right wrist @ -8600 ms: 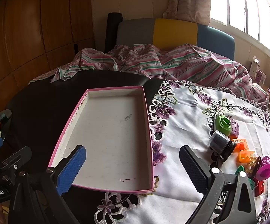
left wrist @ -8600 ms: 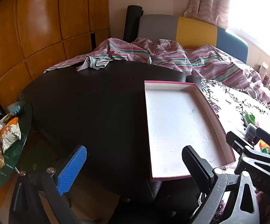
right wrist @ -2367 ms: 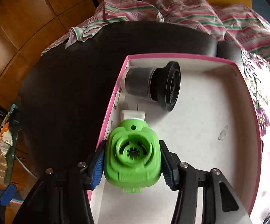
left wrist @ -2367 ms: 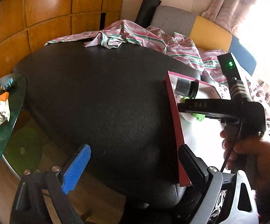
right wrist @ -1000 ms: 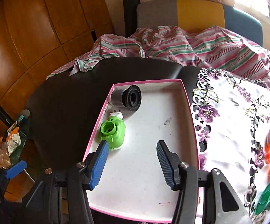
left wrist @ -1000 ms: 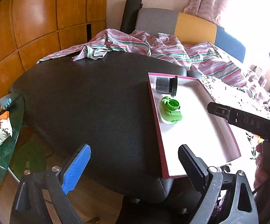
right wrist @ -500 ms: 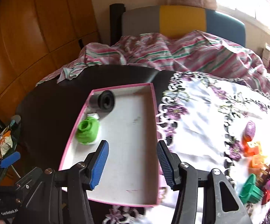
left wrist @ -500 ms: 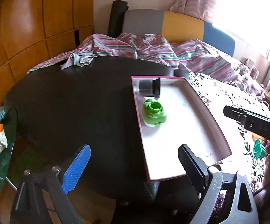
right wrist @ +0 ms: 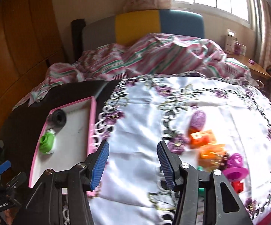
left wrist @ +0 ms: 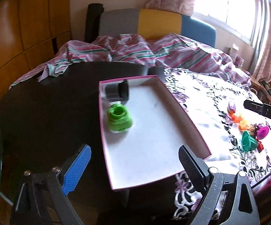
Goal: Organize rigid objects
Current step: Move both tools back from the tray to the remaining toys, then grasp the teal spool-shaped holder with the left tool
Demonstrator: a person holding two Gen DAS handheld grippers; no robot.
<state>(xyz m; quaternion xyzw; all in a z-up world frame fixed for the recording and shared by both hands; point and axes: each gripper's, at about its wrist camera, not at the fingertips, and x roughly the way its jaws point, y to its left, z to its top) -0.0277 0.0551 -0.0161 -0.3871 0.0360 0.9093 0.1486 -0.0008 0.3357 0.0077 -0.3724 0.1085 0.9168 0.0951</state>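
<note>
Right wrist view: right gripper (right wrist: pixel 133 159), jaws spread and empty, hovers beside the pink tray (right wrist: pixel 92 123). Clustered toys (right wrist: pixel 210 150) beyond could scatter if nudged. Left gripper (left wrist: pixel 135 161) spread too.

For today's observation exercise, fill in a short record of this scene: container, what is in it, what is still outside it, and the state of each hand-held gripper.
container: pink tray on dark table
in tray: black cylinder, green piece, along its left side
outside: purple, orange and magenta toys on floral cloth
left hand-held gripper: open, holding nothing
right hand-held gripper: open, holding nothing, over the cloth
</note>
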